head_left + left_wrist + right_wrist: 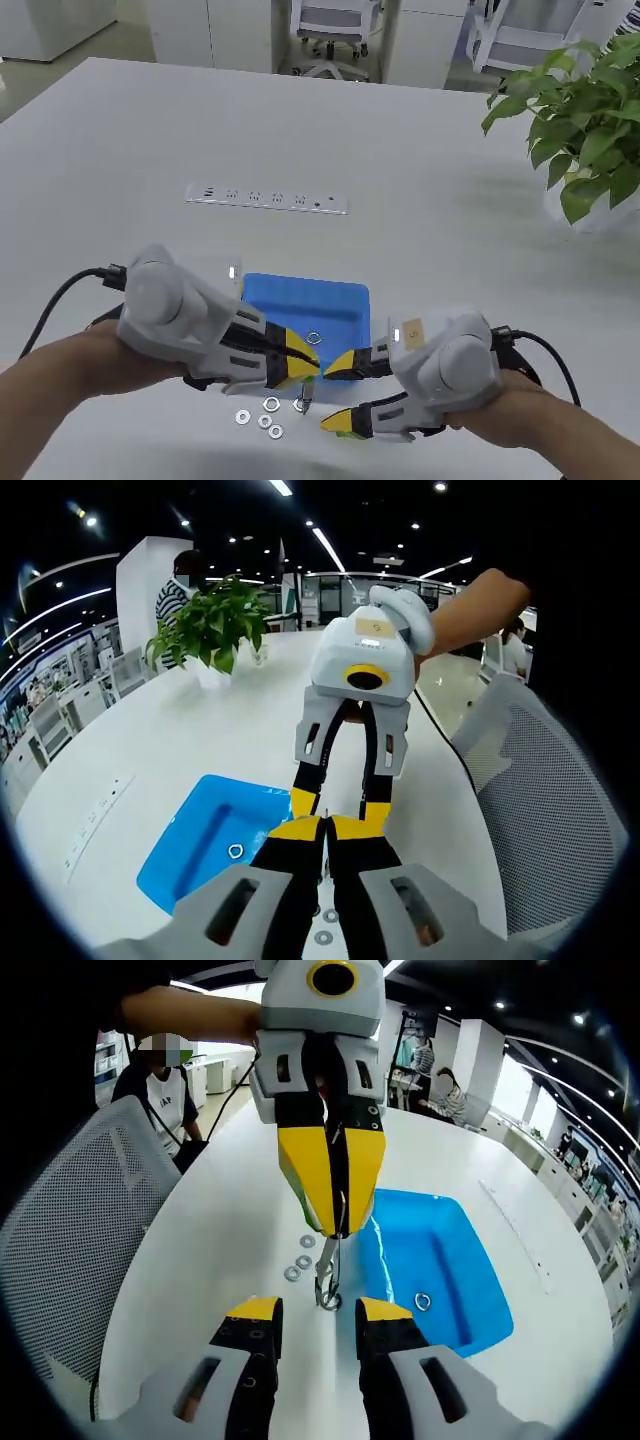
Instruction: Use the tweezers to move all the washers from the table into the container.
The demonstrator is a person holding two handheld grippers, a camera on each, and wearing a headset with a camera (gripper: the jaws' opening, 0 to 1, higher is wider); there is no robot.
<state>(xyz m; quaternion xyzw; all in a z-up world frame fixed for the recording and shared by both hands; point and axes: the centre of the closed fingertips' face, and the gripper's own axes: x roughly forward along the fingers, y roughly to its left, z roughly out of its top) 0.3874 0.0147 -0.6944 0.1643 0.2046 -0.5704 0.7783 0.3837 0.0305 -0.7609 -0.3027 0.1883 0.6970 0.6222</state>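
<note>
My L gripper (335,1222) is clamped on the tweezers (327,1270), yellow jaws pressed together w/ the tool between them. My R gripper (320,1310) has its jaws apart and holds nothing; it faces the L one tip to tip, low over the table (420,200).

R gripper view shows the tweezers best. Long axis is near upright, tips pointing down at a washer (328,1303) on the table just beside the blue container (440,1250). Can't tell if the tips touch it. In head view a short bit of the tool pokes out below the L jaws. In L gripper view it's too thin to make out, but the R gripper shows head-on, jaws spread.

The loose washers (303,1260) sit clustered near the tweezers. A lone washer (423,1302) lies inside the container.
</note>
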